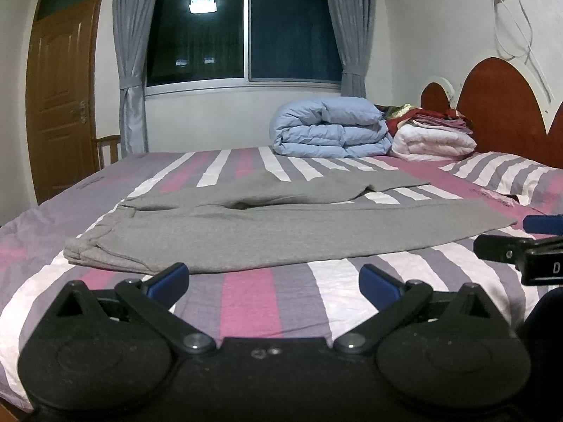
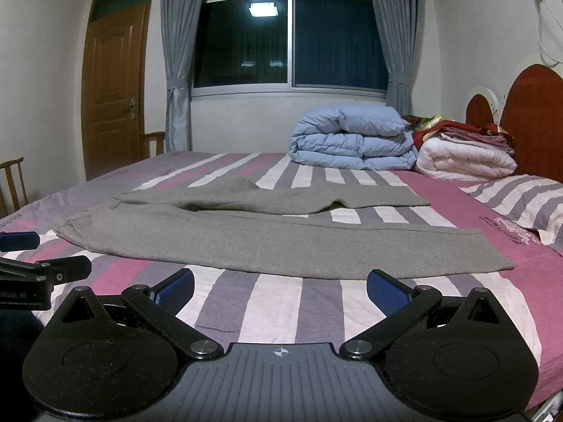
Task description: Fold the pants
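Observation:
Grey pants [image 1: 267, 235] lie spread flat on the striped bed [image 1: 246, 302], waistband at the left, two legs running to the right, the far leg partly rumpled. They also show in the right wrist view [image 2: 281, 246]. My left gripper [image 1: 274, 277] is open and empty, just short of the near leg's front edge. My right gripper [image 2: 281, 290] is open and empty, just in front of the near leg. The right gripper's fingers [image 1: 506, 251] show at the right edge of the left wrist view; the left gripper's fingers [image 2: 52, 267] show at the left edge of the right wrist view.
A folded blue duvet [image 2: 352, 140], a white quilt [image 2: 464, 161] with folded clothes on top, and a striped pillow [image 2: 520, 200] sit at the head of the bed by the red headboard [image 2: 535, 116]. Wooden chairs [image 2: 14, 183] stand left of the bed.

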Tool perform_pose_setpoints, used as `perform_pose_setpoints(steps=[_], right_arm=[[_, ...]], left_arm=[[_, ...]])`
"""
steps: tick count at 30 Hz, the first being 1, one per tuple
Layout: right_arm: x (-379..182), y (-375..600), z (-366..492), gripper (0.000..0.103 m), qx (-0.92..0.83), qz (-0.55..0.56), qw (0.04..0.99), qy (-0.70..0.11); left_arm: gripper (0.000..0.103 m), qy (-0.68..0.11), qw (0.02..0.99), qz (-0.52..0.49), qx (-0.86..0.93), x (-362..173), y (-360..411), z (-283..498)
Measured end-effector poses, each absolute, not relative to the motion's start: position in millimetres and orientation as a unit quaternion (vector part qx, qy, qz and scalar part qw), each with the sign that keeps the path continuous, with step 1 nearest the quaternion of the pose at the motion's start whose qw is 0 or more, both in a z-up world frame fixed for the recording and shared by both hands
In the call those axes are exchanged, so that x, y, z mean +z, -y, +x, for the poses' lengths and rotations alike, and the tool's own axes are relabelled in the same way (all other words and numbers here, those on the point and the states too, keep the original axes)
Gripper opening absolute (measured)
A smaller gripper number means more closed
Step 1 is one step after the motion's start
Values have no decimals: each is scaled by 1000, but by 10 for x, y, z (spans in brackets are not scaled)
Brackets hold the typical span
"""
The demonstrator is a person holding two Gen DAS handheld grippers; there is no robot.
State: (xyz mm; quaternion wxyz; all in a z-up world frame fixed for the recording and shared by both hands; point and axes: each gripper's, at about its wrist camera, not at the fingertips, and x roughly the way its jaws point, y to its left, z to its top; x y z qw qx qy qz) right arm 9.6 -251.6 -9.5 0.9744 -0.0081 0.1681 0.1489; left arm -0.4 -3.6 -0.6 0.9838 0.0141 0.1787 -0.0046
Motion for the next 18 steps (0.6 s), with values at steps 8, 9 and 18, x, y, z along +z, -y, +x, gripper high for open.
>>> perform_pose_setpoints(steps=[8, 9, 18], right_arm=[[-97, 2513, 96, 103, 149, -8, 974, -168], [-98, 2512, 97, 103, 149, -8, 974, -168], [-96, 2512, 105, 103, 149, -8, 974, -168]], left_arm=[[97, -179, 984, 16, -5, -4, 48, -2], [97, -178, 984, 16, -5, -4, 45, -1], [97, -179, 984, 17, -5, 6, 41, -3]])
